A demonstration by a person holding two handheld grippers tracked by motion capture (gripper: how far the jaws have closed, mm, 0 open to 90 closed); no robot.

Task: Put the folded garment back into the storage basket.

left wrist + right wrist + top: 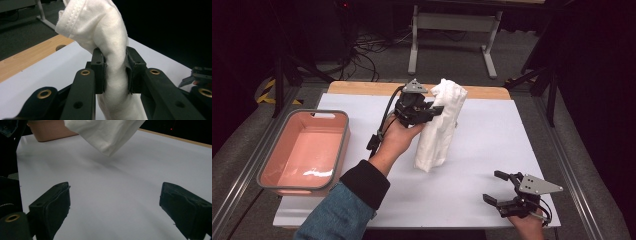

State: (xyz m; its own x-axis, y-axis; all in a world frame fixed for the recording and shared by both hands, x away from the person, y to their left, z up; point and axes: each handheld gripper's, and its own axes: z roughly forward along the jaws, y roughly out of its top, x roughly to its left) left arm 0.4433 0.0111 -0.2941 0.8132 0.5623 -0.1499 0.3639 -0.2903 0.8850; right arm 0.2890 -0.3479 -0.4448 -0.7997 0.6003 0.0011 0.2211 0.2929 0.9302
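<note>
A white sheet covers the table (pixel 362 200), its wooden edge showing along the top of the frame. At left sits an empty pink basin (pixel 343 150), probably waiting to receive laundry. Centre frame, a white garment (pixel 439 132) hangs bunched, its lower corner seemingly just clear of the sheet. The left gripper (pixel 428 111) pinches it near the top, jaws squeezed onto the fabric, likely to lift it free. At lower right, the right gripper (pixel 497 187) rests idle, jaws spread wide, holding nothing.
</note>
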